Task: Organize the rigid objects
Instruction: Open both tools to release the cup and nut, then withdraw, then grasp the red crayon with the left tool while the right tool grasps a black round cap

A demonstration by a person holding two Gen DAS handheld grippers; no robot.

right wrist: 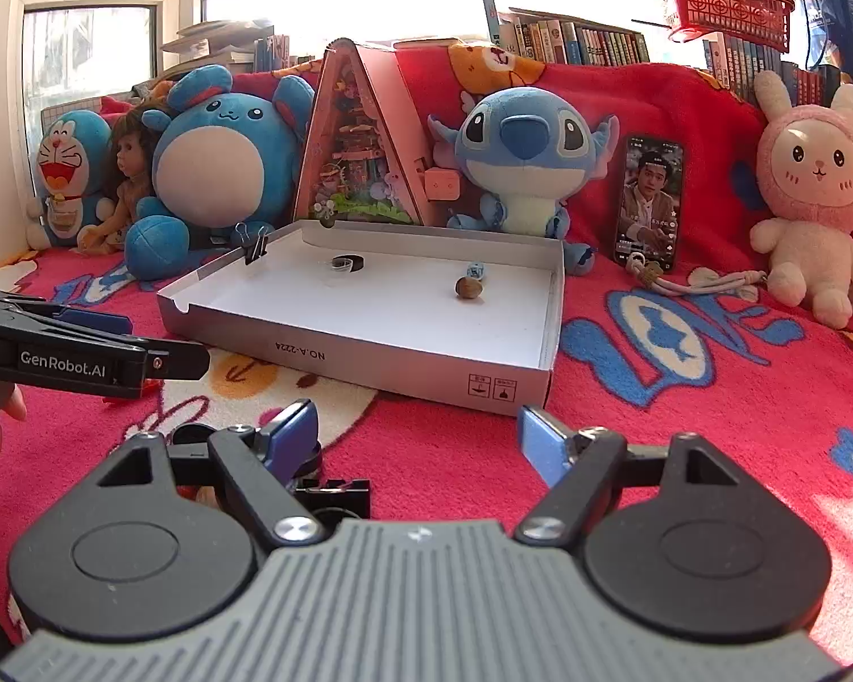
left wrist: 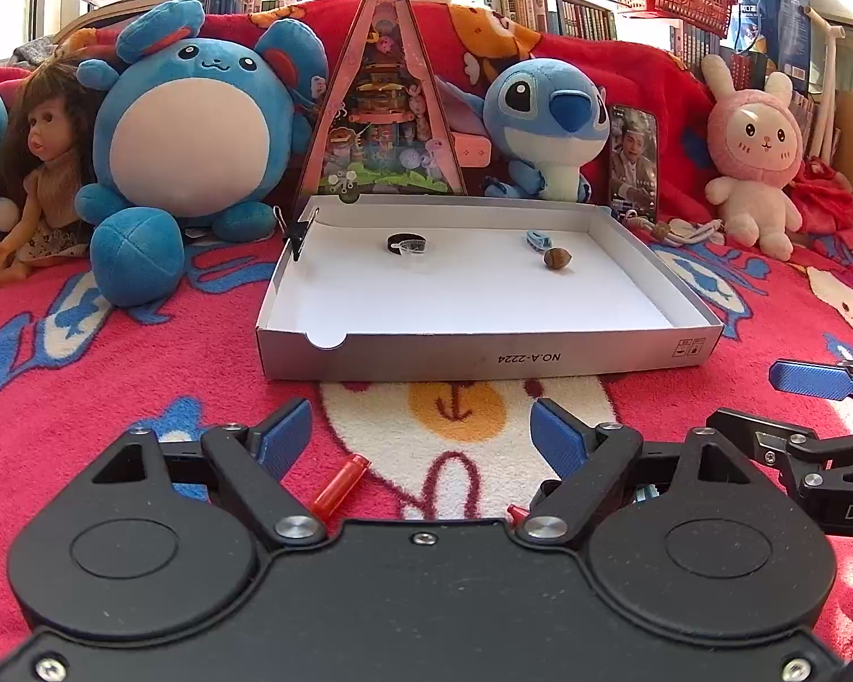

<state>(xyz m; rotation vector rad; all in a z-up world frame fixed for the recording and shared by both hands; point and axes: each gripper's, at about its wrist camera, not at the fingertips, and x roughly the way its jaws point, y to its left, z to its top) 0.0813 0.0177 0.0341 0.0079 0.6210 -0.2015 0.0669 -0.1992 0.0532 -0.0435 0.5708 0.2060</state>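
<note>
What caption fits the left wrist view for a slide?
Open left gripper hovers above a red plastic cap, facing a shallow white cardboard box.

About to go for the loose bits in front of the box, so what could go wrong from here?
1. The red tube lies on the soft blanket below the open left gripper; the pads may sink into the pile or roll it away.
2. The right gripper is close beside the left one, so they could collide.
3. The walnut in the white box could roll if the box is bumped.
</note>
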